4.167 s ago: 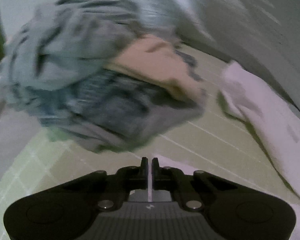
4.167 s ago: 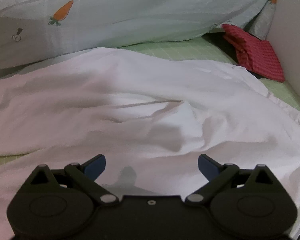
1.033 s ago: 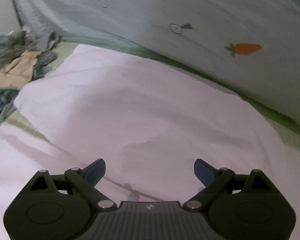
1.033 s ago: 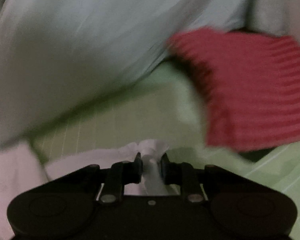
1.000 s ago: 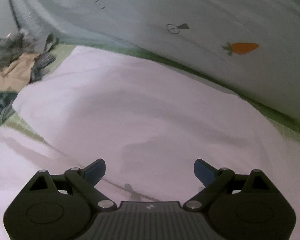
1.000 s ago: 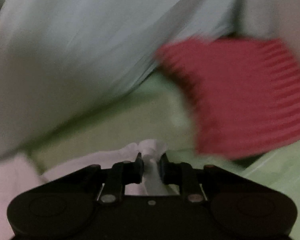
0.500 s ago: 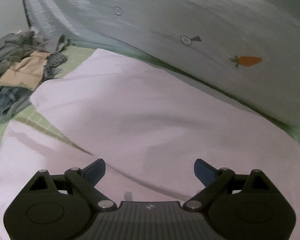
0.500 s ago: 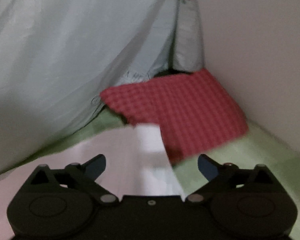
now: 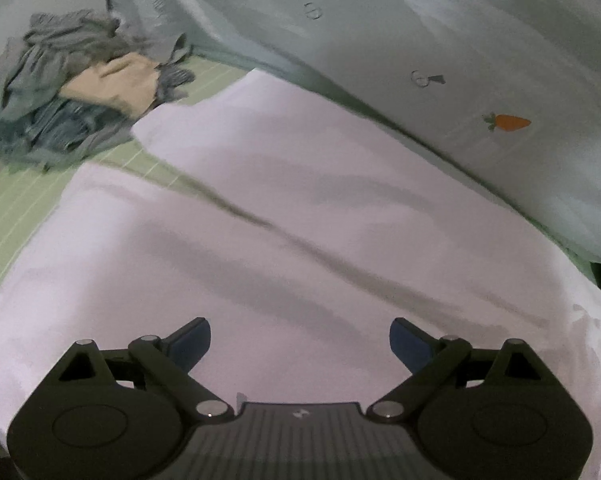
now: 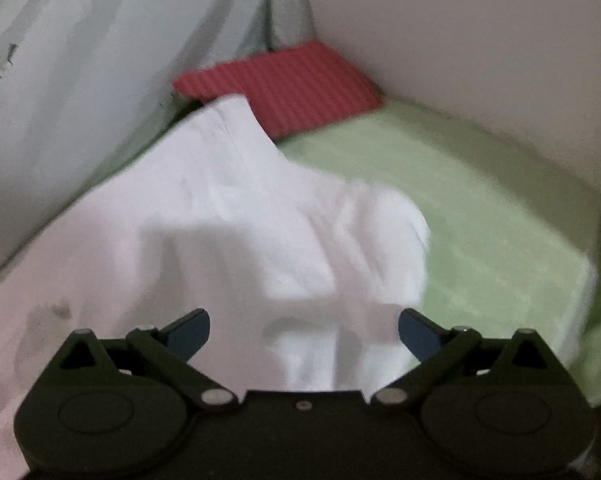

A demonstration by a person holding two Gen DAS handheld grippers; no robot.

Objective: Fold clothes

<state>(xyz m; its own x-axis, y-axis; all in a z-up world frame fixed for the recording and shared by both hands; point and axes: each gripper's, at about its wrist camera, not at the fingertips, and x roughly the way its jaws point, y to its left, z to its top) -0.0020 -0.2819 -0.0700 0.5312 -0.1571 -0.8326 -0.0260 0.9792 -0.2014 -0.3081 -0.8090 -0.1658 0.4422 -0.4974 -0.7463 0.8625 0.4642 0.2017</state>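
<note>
A large white garment (image 9: 300,208) lies spread over the green checked bed sheet (image 9: 16,204). My left gripper (image 9: 299,340) hangs over it, open, with nothing between its blue pads. In the right wrist view the garment's right end (image 10: 260,208) lies crumpled, one pointed corner reaching toward a folded red checked cloth (image 10: 292,84). My right gripper (image 10: 303,330) stands open above that crumpled end, its pads apart from the fabric.
A heap of grey, blue and tan clothes (image 9: 72,92) sits at the far left of the bed. A pale duvet with carrot prints (image 9: 480,60) runs along the back. A white wall (image 10: 480,48) and the mattress edge (image 10: 588,264) bound the right side.
My right gripper let go of the white garment's corner and opened wide, then pulled back from the red cloth. My left gripper, open throughout, drew back over the garment.
</note>
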